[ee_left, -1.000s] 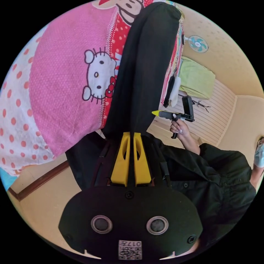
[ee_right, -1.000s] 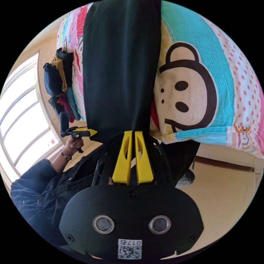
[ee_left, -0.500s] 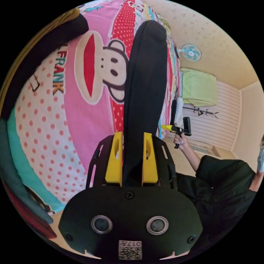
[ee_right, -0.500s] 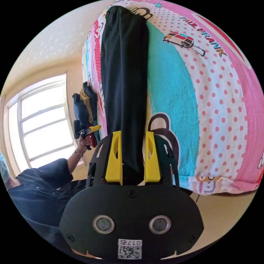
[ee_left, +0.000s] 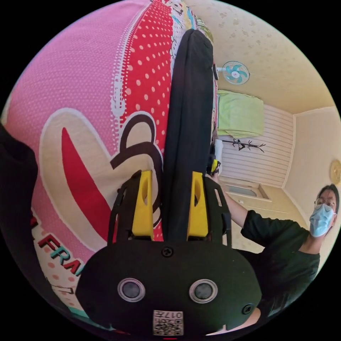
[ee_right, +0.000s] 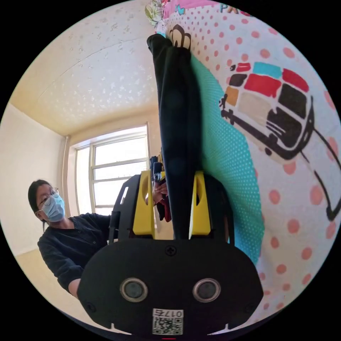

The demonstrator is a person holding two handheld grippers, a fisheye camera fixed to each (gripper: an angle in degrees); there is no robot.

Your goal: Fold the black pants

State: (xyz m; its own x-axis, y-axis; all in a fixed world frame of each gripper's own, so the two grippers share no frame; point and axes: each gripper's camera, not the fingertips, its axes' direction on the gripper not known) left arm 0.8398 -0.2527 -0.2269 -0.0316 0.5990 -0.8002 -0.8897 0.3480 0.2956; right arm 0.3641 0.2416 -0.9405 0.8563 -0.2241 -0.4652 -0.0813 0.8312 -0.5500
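The black pants (ee_left: 188, 117) lie as a long narrow folded strip on the cartoon-print bedspread (ee_left: 88, 88). My left gripper (ee_left: 169, 174) is open, its yellow jaws standing on either side of the strip's near end. In the right gripper view the same pants (ee_right: 176, 106) run away from me over the bedspread (ee_right: 284, 160). My right gripper (ee_right: 172, 174) is open too, with the fabric between its spread jaws. Each gripper peeks past the pants' edge in the other's view: the right gripper (ee_left: 213, 166) and the left gripper (ee_right: 158, 176).
The person (ee_left: 284, 241) in a dark shirt stands beside the bed, also seen as the person (ee_right: 71, 234). A dark garment (ee_left: 14, 184) lies at the left edge. A wall fan (ee_left: 234, 72), a green cloth (ee_left: 239, 113) and a window (ee_right: 113, 170) are behind.
Both grippers were shut on the hanging pants a second ago. They have since opened, and both cameras have come down close to the bedspread, where the pants now lie.
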